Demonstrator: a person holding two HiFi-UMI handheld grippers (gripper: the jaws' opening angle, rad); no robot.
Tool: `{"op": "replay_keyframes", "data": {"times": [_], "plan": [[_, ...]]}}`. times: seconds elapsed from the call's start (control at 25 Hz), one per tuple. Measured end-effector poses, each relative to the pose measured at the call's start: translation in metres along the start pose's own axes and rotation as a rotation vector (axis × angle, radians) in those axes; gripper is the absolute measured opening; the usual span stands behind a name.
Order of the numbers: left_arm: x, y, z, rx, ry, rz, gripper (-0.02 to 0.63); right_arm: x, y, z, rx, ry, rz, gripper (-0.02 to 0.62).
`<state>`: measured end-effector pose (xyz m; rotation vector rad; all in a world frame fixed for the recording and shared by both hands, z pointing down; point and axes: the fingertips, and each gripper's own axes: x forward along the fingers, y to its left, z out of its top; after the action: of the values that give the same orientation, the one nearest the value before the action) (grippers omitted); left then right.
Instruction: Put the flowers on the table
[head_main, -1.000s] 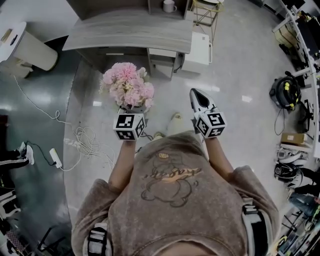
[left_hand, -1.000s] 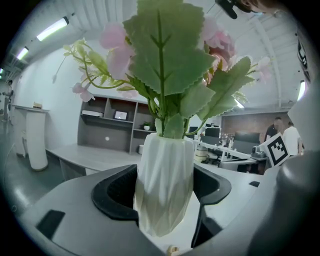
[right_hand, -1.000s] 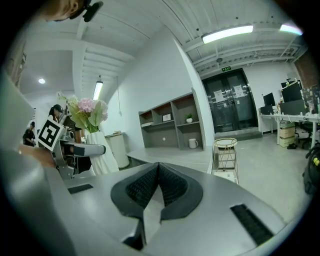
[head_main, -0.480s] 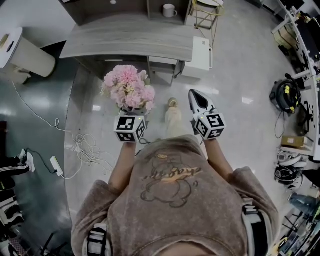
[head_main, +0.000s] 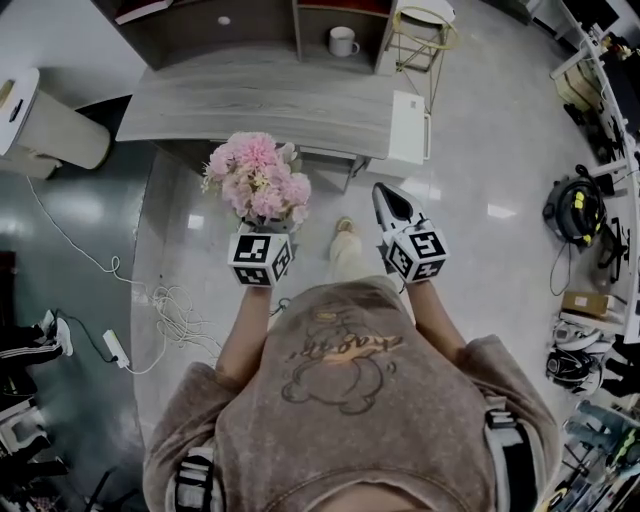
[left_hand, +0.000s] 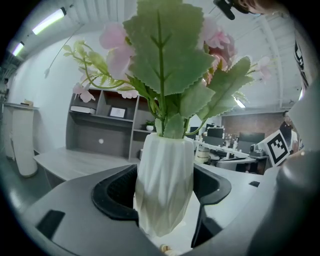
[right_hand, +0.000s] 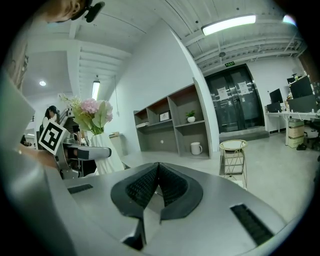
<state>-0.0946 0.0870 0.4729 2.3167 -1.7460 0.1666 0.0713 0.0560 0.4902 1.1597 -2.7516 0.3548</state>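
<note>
A bunch of pink flowers (head_main: 258, 178) with green leaves stands in a white faceted vase (left_hand: 165, 187). My left gripper (head_main: 268, 228) is shut on that vase and holds it upright in the air, just short of the near edge of the grey wooden table (head_main: 250, 95). The flowers (right_hand: 92, 114) also show at the left of the right gripper view. My right gripper (head_main: 385, 203) hangs beside it to the right, shut with nothing between its jaws.
Grey shelving behind the table holds a white mug (head_main: 342, 41). A gold wire side table (head_main: 424, 25) and a white cabinet (head_main: 408, 128) stand at the table's right end. A cream bin (head_main: 45, 123) stands left, and cables (head_main: 165, 300) lie on the floor.
The person has walked toward the table, so both grippers and the flowers are now closer to its near edge. Neither gripper's hold has changed.
</note>
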Motion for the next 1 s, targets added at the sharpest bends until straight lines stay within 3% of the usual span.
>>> {"op": "replay_keyframes", "data": {"times": [0.56, 1.0], "plan": [[0.124, 0.037, 0.059, -0.017, -0.003, 0.062, 0.337, 0.098, -0.100, 0.060, 0.009, 0.005, 0.043, -0.002], [0.213, 0.041, 0.092, -0.021, -0.028, 0.057, 0.337, 0.143, -0.182, 0.091, 0.002, 0.000, 0.043, -0.002]]}}
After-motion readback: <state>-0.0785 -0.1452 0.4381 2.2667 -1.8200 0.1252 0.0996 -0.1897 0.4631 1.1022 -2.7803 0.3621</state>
